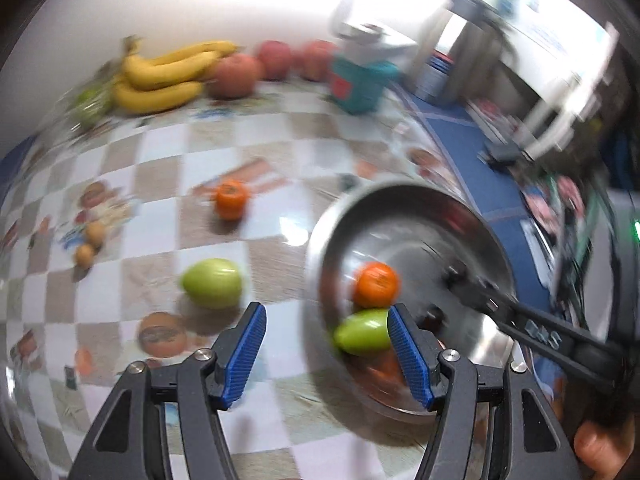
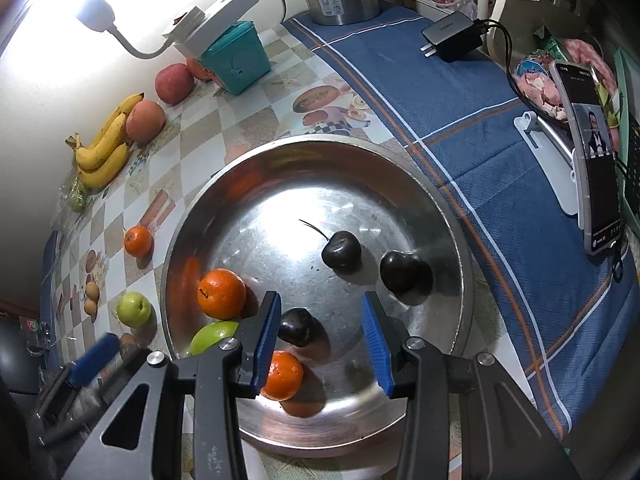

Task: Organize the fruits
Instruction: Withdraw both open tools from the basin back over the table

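Two fruits sat loose on the bench (image 1: pixel 280 216): green mango (image 1: pixel 212 282) ahead-left of the left claw (image 1: pixel 326 354), long axis crosswise, nearer than to the right claw (image 2: pixel 320 344). Both claws gaped wide, empty; steel bowl (image 2: pixel 448 216) to the right.

The left wrist view is smeared by motion blur throughout; the bananas (image 1: pixel 168 76) and steel bowl (image 1: pixel 408 208) look streaked, and the wall at twelve o'clock is blown out to white. The right wrist view is sharp. A lamp (image 2: pixel 94 12) at ten o'clock floods the wall with glare and throws shadows toward four o'clock behind the dark fruits (image 2: pixel 342 254). Both views bend strongly and darken at their round edges.
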Demonstrator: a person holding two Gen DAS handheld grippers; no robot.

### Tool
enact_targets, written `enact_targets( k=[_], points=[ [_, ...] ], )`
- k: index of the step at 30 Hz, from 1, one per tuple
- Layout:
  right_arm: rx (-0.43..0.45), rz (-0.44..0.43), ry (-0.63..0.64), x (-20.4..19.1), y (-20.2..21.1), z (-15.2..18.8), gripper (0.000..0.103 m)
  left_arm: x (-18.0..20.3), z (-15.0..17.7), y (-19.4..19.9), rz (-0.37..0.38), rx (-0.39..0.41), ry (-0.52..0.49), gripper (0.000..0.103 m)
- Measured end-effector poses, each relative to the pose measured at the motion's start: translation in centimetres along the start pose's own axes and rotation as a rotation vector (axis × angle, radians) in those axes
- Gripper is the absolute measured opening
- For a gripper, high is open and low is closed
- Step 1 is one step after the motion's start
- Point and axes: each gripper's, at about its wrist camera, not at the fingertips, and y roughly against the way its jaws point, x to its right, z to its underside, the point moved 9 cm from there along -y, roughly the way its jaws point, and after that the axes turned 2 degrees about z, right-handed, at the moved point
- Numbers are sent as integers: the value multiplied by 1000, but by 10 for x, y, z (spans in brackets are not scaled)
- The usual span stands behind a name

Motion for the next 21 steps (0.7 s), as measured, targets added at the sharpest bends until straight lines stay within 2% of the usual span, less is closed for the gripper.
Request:
enact_targets(
  k=[8, 11, 16, 18, 19, 20, 21],
  points=[
    [2, -2, 49, -12, -1, 1, 42, -78, -11, 16, -123, 42, 218, 67],
    [8, -5, 71, -17, 0, 1, 42, -101, -10, 21, -143, 44, 289, 69],
    [5, 0, 94, -21, -2, 2, 42, -120, -8, 24, -151, 45, 355, 71],
    [3, 5, 100, -21, -4, 2, 42, -122, -6, 24, -156, 41, 364, 76],
    [3, 7, 102, -22, -4, 2, 44, -123, -5, 23, -161, 37, 366, 87],
    [3, 9, 106, -22, -5, 2, 53, -122, -4, 22, -164, 33, 368, 100],
    [3, 10, 110, -23, -6, 3, 64, -123, -3, 20, -165, 26, 369, 103]
  ],
)
